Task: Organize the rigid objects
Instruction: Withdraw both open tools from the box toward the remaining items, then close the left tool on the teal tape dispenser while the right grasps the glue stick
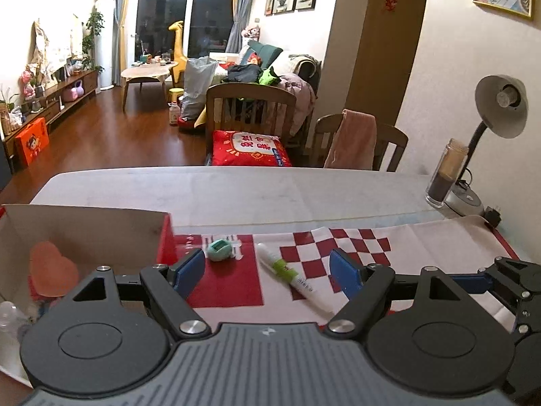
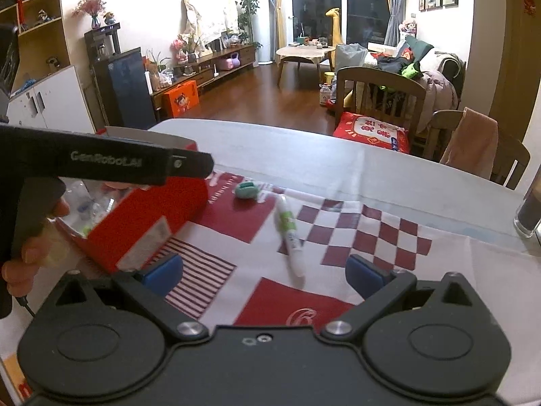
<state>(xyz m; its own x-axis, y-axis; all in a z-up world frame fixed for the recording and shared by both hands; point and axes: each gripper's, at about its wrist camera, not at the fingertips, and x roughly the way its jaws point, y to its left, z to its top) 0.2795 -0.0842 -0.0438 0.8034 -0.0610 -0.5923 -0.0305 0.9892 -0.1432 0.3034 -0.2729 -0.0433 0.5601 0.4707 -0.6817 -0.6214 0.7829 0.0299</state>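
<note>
A white pen with a green label lies on the red-and-white cloth. A small teal round object lies behind it to the left. A red cardboard box stands at the left and holds a pink heart-shaped thing and clear plastic items. My left gripper is open and empty, with the pen lying between its blue pads. My right gripper is open and empty just short of the pen's near end.
A glass jar and a desk lamp stand at the table's right edge. Two wooden chairs stand behind the table's far edge. The left gripper's body crosses over the box.
</note>
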